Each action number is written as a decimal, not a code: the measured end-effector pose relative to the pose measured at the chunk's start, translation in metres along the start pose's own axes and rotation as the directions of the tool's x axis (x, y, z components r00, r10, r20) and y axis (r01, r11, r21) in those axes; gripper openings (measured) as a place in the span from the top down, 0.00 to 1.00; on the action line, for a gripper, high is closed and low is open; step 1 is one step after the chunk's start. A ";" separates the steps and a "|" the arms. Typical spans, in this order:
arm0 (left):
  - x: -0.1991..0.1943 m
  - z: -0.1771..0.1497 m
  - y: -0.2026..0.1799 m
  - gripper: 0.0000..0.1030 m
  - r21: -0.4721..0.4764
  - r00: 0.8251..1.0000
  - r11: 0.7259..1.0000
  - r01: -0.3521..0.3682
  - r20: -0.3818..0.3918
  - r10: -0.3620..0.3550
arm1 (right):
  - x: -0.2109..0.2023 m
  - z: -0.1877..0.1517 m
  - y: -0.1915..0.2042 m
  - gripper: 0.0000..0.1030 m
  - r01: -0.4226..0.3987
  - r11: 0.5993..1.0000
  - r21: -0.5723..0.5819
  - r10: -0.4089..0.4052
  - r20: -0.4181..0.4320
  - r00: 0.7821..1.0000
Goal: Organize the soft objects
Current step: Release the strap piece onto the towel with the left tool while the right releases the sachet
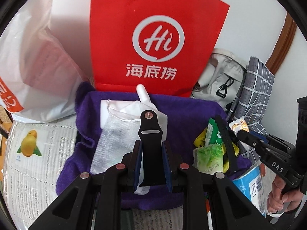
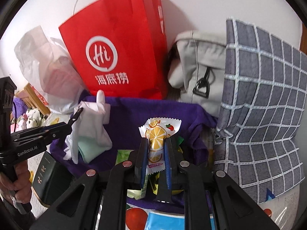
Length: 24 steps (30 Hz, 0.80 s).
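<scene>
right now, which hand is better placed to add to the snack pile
Right: the right tongs grip the lemon-print packet above the green packets; the left tongs hold a black strap over the white cloths.

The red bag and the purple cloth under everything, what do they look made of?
The red bag looks like stiff matte paper: flat creased panels, string handles. The purple cloth seems a fuzzy towel fabric, perhaps microfibre: napped surface, soft rumpled edges.

Left tongs (image 1: 151,164) gripping black strap (image 1: 149,132), purple towel (image 1: 188,115)
</scene>
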<state>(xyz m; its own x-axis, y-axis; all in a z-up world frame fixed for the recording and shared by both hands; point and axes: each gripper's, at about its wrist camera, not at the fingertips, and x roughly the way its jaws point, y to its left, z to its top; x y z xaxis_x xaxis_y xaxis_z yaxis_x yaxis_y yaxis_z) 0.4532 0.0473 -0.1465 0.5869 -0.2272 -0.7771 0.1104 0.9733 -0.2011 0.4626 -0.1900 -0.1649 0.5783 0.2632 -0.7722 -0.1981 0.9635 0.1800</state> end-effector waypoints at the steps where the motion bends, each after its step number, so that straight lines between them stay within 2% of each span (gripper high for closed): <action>1: 0.004 0.000 0.001 0.80 0.000 1.000 1.000 0.000 -0.008 0.000 | 0.003 -0.001 0.000 0.84 0.001 1.000 0.001 -0.001 -0.006 1.000; 9: 0.029 -0.002 0.007 0.80 -0.020 0.998 1.000 0.021 -0.066 -0.022 | 0.032 -0.010 -0.005 0.83 0.021 1.000 0.017 -0.020 -0.078 0.997; 12: 0.037 -0.005 0.006 0.80 -0.009 0.996 1.000 0.004 -0.088 -0.005 | 0.040 -0.013 -0.008 0.82 0.028 0.999 0.020 -0.026 -0.098 0.995; 21: 0.042 -0.005 0.007 0.78 -0.021 0.994 1.000 -0.008 -0.107 0.006 | 0.044 -0.013 -0.002 0.68 0.025 1.000 -0.008 -0.026 -0.098 0.995; 23: 0.037 -0.005 0.009 0.66 -0.022 0.994 0.999 -0.027 -0.103 0.025 | 0.043 -0.011 -0.002 0.64 0.016 1.000 -0.003 -0.016 -0.098 0.995; 24: 0.036 -0.004 0.009 0.63 -0.023 0.994 0.999 -0.032 -0.101 0.029 | 0.041 -0.010 -0.002 0.56 0.009 1.000 0.000 -0.009 -0.096 0.995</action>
<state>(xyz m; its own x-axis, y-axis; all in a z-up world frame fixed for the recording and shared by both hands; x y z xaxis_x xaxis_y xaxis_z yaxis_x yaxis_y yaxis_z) 0.4719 0.0480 -0.1789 0.5063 -0.2006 -0.8387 0.0735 0.9791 -0.1898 0.4784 -0.1817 -0.2030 0.5013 0.2482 -0.8289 -0.1927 0.9660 0.1726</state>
